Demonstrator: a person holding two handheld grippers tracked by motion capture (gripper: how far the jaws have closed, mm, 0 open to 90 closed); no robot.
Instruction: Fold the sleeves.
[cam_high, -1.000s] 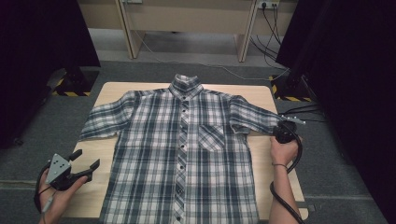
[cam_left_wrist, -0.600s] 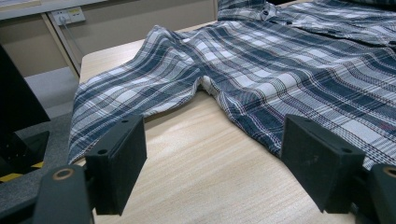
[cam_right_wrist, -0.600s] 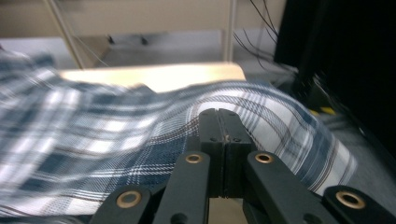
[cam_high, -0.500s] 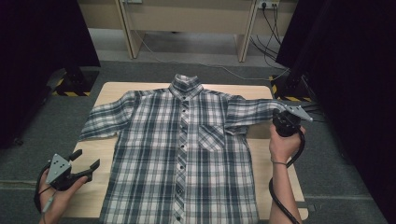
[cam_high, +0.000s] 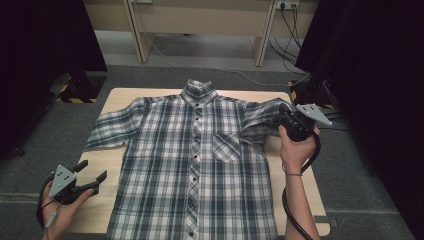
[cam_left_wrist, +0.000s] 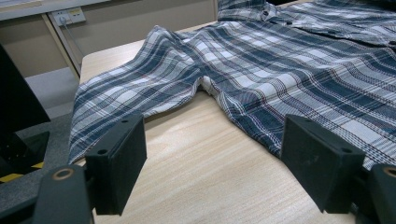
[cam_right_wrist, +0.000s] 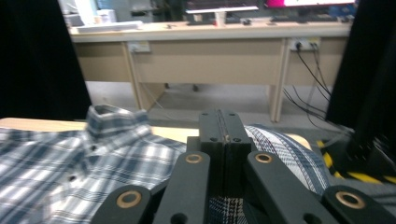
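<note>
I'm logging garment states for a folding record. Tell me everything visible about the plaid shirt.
The plaid shirt is a short-sleeved, button-front woven in navy, white and grey checks, with a collar and a chest pocket. It lies face up, buttoned, on the wooden table, collar away from the person. One sleeve lies flat; the other is lifted, pinched in the right claw.

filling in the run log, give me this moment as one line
left gripper: open, off shirt, over table | right gripper: shut on sleeve, lifted | shirt: flat, buttoned, collar far
</note>
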